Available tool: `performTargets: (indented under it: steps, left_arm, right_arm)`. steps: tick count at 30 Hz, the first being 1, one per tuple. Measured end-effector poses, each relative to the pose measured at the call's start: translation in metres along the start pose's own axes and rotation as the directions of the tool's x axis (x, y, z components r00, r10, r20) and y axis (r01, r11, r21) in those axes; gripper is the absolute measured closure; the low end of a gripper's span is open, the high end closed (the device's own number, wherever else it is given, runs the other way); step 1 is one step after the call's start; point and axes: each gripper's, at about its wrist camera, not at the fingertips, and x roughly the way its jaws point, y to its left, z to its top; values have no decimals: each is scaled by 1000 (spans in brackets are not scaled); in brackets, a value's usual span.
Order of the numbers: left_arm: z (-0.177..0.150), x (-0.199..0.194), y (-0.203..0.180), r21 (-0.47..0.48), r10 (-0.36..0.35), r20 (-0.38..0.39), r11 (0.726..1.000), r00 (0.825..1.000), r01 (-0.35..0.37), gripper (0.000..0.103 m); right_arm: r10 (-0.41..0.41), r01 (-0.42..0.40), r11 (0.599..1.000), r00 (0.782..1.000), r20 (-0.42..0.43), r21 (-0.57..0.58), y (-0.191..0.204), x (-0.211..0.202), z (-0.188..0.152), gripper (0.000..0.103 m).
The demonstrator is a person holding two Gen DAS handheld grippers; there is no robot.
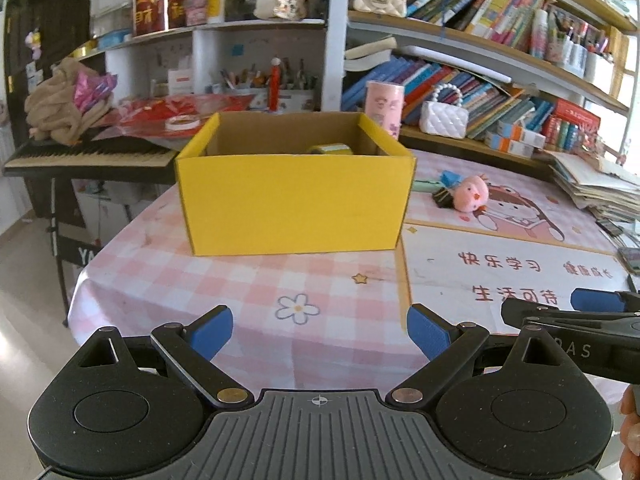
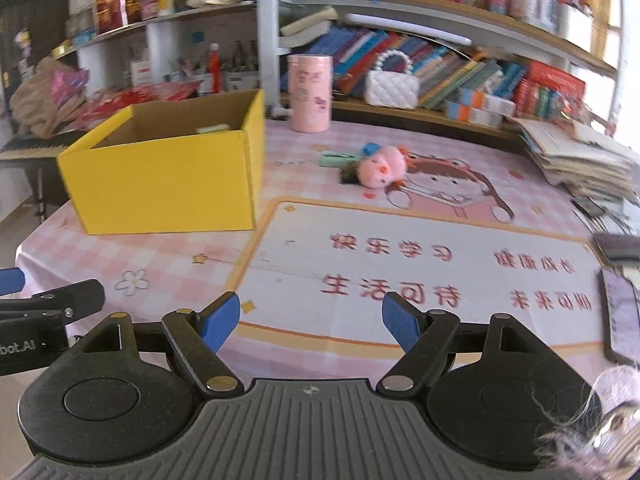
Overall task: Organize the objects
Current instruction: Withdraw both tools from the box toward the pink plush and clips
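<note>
Cluttered bookshelf room, pink checked tablecloth (image 2: 168,256). Left gripper (image 1: 320,330) and right gripper (image 2: 311,322) both spread wide, empty. Beyond: yellow cardboard box (image 2: 164,184), then pink plush chick (image 2: 380,166) among small clips. Risk: plush squashes, slips; neighbouring clips dragged along.

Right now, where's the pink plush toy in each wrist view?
Left wrist: pink plush toy right of centre, on the tablecloth right of the yellow box.
Right wrist: pink plush toy just above centre, well right of the yellow box.
Shared landmark: the pink cylinder behind the box.
</note>
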Motion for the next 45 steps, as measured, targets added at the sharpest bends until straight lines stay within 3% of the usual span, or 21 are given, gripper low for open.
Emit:
performTargets:
  steps: [15, 30, 45]
  left_arm:
    - [17, 28, -52, 97, -108, -22, 989, 994, 110, 7]
    - [39, 59, -99, 121, -143, -14, 982, 990, 143, 7]
    - [73, 118, -168, 144, -158, -5, 977, 987, 157, 11]
  right_arm:
    - [-83, 85, 993, 996, -25, 86, -49, 5, 1, 25]
    - [-87, 88, 993, 996, -23, 74, -92, 38, 28, 25]
    - [-80, 78, 991, 997, 10, 110, -167, 90, 76, 25]
